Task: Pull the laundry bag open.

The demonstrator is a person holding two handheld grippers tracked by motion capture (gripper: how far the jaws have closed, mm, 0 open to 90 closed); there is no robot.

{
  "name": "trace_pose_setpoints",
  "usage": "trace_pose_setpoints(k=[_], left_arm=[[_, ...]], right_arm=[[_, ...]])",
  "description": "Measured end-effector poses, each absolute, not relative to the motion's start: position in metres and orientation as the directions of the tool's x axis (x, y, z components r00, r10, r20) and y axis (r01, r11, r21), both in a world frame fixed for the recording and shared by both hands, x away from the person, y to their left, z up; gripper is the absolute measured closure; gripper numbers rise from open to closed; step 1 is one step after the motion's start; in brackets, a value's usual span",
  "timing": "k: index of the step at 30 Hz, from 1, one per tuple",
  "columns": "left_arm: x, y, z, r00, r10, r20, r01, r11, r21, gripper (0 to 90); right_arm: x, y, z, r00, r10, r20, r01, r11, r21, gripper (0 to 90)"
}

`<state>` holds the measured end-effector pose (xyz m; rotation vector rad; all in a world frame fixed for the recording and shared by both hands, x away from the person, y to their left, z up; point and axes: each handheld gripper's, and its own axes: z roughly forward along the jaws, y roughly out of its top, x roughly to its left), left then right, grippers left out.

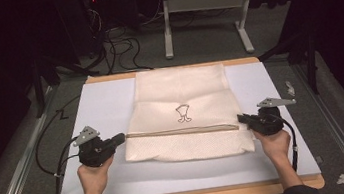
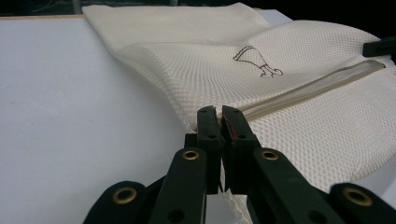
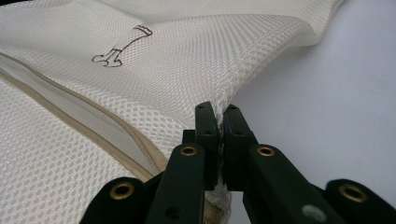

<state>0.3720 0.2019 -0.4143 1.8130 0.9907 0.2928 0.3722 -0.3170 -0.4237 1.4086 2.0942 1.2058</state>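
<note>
Mesh hides both pinched corners: cream zippered mesh bag (image 1: pixel 186 115) lies flat on white worktop (image 1: pixel 101 111), left tool (image 2: pixel 218 122) and right tool (image 3: pixel 220 120) clenched on opposite edges, hands low.

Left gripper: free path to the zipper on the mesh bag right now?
Probably not as is: the left gripper is shut on the mesh bag edge at the zipper end. Nothing blocks the zipper, but it must let go first.
</note>
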Motion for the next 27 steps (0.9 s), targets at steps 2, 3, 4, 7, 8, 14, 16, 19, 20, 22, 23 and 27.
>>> trace_pose_setpoints(k=[2,3,4,7,8,14,16,19,20,22,23,27], left_arm=[[0.371,0.201,-0.415,0.638,0.735,-0.228,0.495,-0.164,0.853,87.0],[0.370,0.200,-0.415,0.642,0.733,-0.225,0.493,-0.170,0.853,86.9],[0.369,0.200,-0.415,0.643,0.733,-0.224,0.491,-0.170,0.854,86.9],[0.366,0.200,-0.415,0.645,0.733,-0.215,0.485,-0.176,0.857,86.9],[0.366,0.200,-0.415,0.645,0.734,-0.213,0.484,-0.176,0.857,86.9],[0.363,0.195,-0.418,0.654,0.730,-0.199,0.488,-0.205,0.849,86.9],[0.363,0.196,-0.419,0.649,0.735,-0.197,0.492,-0.208,0.845,86.8],[0.362,0.196,-0.421,0.646,0.738,-0.194,0.494,-0.211,0.843,86.8],[0.362,0.195,-0.421,0.647,0.739,-0.190,0.494,-0.215,0.843,86.8],[0.361,0.194,-0.422,0.647,0.739,-0.186,0.497,-0.224,0.838,86.7],[0.361,0.194,-0.423,0.647,0.740,-0.183,0.500,-0.232,0.834,86.7],[0.360,0.195,-0.425,0.649,0.737,-0.188,0.508,-0.236,0.829,86.7]], right_arm=[[0.372,-0.318,-0.425,-0.444,0.879,0.177,0.594,0.141,0.792,88.1],[0.372,-0.319,-0.425,-0.442,0.879,0.177,0.594,0.139,0.792,88.0],[0.372,-0.319,-0.425,-0.442,0.879,0.177,0.594,0.139,0.792,88.0],[0.371,-0.319,-0.426,-0.446,0.877,0.177,0.593,0.142,0.793,87.8],[0.371,-0.318,-0.427,-0.447,0.878,0.174,0.592,0.144,0.793,87.7],[0.369,-0.320,-0.433,-0.435,0.883,0.180,0.606,0.139,0.784,87.3],[0.368,-0.320,-0.435,-0.441,0.880,0.176,0.604,0.146,0.784,87.1],[0.367,-0.318,-0.439,-0.446,0.879,0.169,0.606,0.158,0.779,86.8],[0.366,-0.318,-0.441,-0.447,0.879,0.167,0.607,0.160,0.779,86.7],[0.366,-0.318,-0.442,-0.444,0.879,0.173,0.608,0.154,0.779,86.6],[0.366,-0.319,-0.442,-0.443,0.880,0.174,0.610,0.153,0.777,86.5],[0.364,-0.318,-0.447,-0.444,0.877,0.187,0.617,0.148,0.773,85.9]])
